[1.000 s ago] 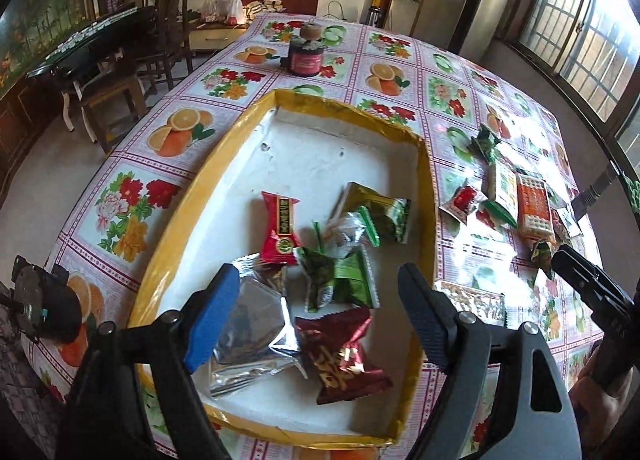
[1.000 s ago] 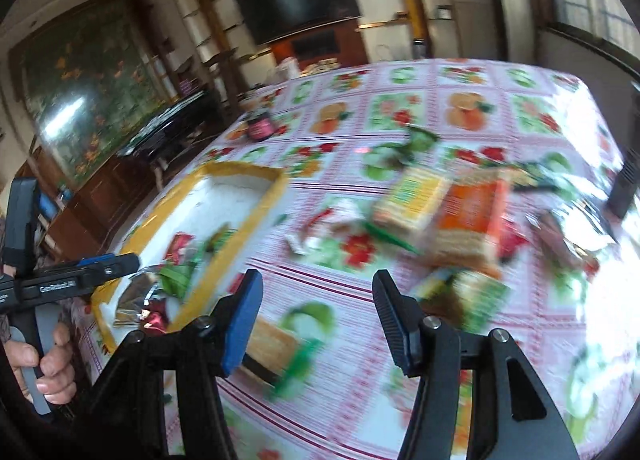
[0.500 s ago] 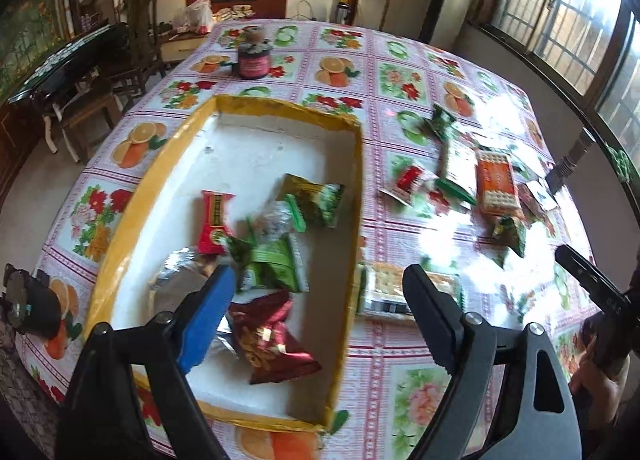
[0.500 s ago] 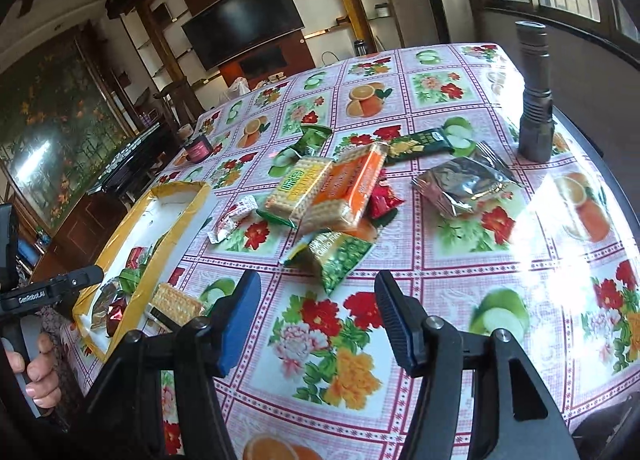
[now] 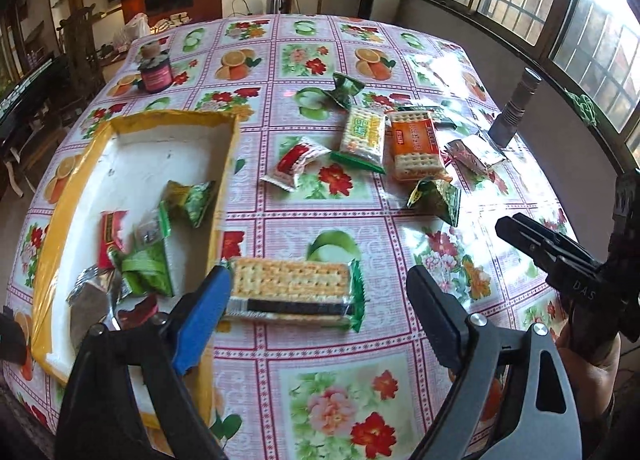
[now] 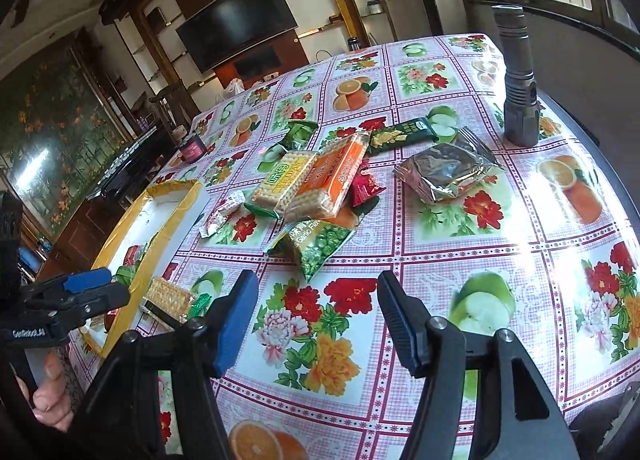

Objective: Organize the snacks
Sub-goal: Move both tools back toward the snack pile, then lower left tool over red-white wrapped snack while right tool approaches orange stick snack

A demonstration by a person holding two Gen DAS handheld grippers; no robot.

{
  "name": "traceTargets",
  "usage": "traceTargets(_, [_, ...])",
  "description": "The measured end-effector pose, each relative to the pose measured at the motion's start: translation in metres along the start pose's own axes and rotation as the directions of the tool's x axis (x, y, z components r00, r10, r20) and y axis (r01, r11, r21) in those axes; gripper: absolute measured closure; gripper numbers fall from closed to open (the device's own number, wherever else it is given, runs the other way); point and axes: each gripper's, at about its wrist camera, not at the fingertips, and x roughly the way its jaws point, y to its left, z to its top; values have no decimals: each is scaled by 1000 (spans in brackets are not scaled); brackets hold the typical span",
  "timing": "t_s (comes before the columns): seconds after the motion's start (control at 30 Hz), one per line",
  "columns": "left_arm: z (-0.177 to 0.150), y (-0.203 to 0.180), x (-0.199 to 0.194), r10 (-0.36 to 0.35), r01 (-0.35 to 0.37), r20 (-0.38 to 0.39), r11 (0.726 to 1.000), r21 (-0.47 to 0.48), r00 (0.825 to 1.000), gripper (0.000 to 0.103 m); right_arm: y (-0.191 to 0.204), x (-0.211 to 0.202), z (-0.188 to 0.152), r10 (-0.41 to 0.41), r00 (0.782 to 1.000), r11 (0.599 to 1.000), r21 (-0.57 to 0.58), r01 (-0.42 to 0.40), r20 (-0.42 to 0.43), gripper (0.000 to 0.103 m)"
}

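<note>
Sunlit tablecloth [image 5: 304, 344] glare hides wrapper edges: your left gripper [image 5: 320, 312], jaws just widened and empty, hangs over the crackers [image 5: 292, 284] just outside the tray [image 5: 228, 163]. Your right gripper [image 6: 316, 320], also just widened, holds nothing; close early and the slick pack may skid toward the table's near edge.

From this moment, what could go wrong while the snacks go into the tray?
1. The cracker pack lies against the tray wall; the open left hand-held gripper might push it instead of grasping it.
2. The pile beside the orange pack overlaps, so one pick may drag neighbours.
3. The upright flashlight could be knocked over.
</note>
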Motion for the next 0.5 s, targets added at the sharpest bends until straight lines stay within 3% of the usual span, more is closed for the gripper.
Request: traceTargets(0.5, [45,-23,65,-8,10,-86,1000,16,996,14,0,38,43,-31,999,1000,-5,31,-21,41])
